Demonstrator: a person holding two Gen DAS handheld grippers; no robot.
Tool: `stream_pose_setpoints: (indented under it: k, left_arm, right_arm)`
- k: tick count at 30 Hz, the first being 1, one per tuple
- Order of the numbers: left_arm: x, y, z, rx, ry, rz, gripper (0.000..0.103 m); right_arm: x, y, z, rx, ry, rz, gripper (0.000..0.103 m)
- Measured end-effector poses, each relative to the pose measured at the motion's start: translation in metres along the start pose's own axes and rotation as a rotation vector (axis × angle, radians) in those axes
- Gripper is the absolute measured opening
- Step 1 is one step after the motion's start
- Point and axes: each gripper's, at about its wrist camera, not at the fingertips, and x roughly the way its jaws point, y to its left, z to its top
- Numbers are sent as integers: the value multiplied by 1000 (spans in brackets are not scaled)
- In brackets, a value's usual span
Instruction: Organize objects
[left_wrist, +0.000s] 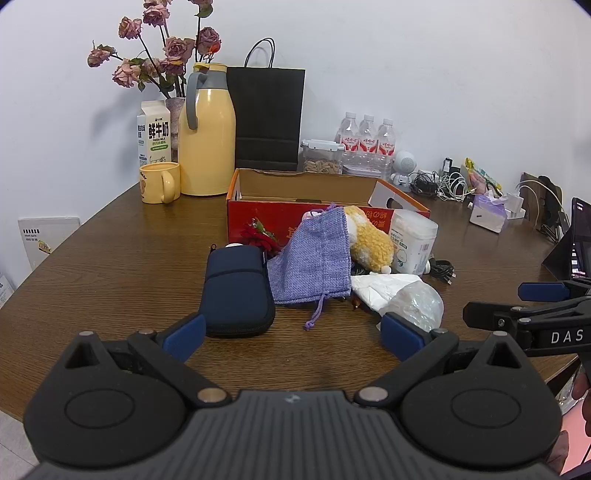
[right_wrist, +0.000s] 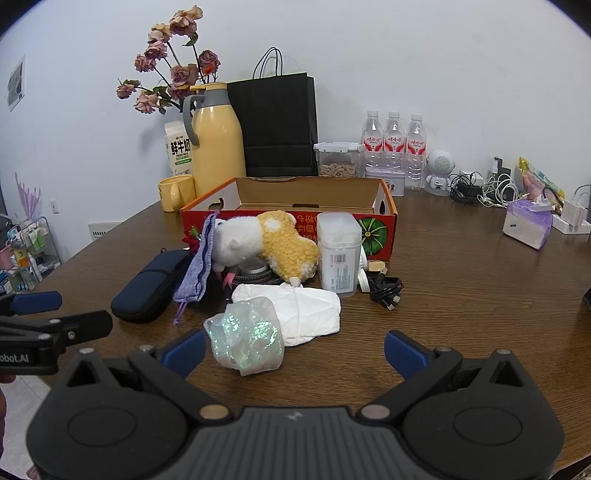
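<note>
Since that crinkly iridescent plastic bag (right_wrist: 245, 336) looks feather-light, soft and probably slippery, I'd pinch it across its bunched middle, not the loose edge. It sits on the table (right_wrist: 461, 295) just ahead of the right gripper (right_wrist: 294, 349), leaning toward its left finger, jaws wide apart. Left gripper (left_wrist: 291, 334) is spread open too, holding nothing, navy pouch (left_wrist: 236, 291) right by its left finger

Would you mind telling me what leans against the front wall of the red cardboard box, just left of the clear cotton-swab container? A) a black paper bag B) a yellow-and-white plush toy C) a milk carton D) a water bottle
B: the yellow-and-white plush toy rests against the red cardboard box, beside the cotton-swab container.
</note>
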Motion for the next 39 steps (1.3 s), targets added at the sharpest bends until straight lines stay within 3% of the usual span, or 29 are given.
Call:
stream_pose_setpoints:
  k: [39]
  left_arm:
    - [3, 0, 0, -1, 4, 2, 103]
  right_arm:
    - [1, 1, -2, 0, 2, 0, 103]
